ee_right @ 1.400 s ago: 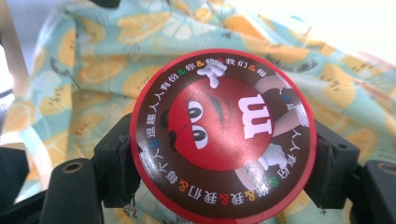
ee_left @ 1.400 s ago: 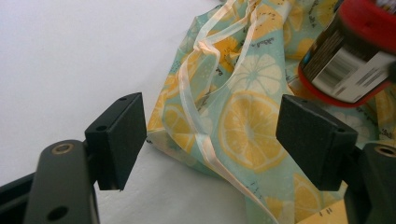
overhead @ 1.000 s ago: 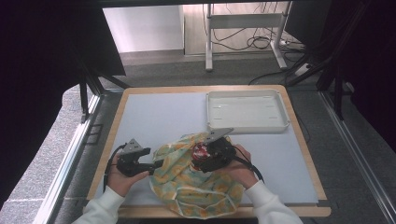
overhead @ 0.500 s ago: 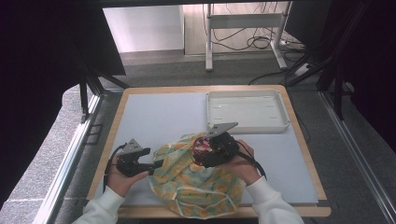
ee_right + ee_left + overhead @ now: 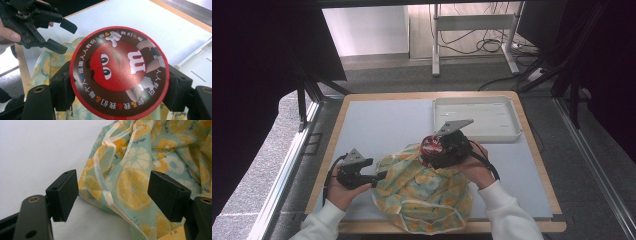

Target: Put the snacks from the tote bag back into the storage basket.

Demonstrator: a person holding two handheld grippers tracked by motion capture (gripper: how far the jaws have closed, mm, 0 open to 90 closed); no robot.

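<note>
Counter: a pale blue counter (image 5: 377, 125) with a wooden edge.
Bag: a soft cloth bag (image 5: 424, 192) with lemon and orange slices printed on it lies crumpled at the near middle of the counter. A thin pale ribbon (image 5: 106, 192) runs along its edge.
Tin: a round tin (image 5: 119, 71) with a red and brown lid and a red candy face on it. It is up off the counter, over the far right part of the bag. In the high view it shows as a small red and dark round thing (image 5: 431, 146).
Right gripper: the right gripper (image 5: 447, 149) is clamped on the tin, one black jaw on each side of the lid. The right hand (image 5: 477, 167) holds it from the near right.
Left gripper: the left gripper (image 5: 379, 176) has its jaws wide apart and holds nothing. It sits low at the left edge of the bag, and a fold of the cloth and the ribbon lie between the jaws. Whether the jaws touch the cloth, I cannot tell. The left hand (image 5: 343, 192) holds it.
Tray: a white tray (image 5: 507, 134) sits at the far right of the counter, well apart from the bag.
</note>
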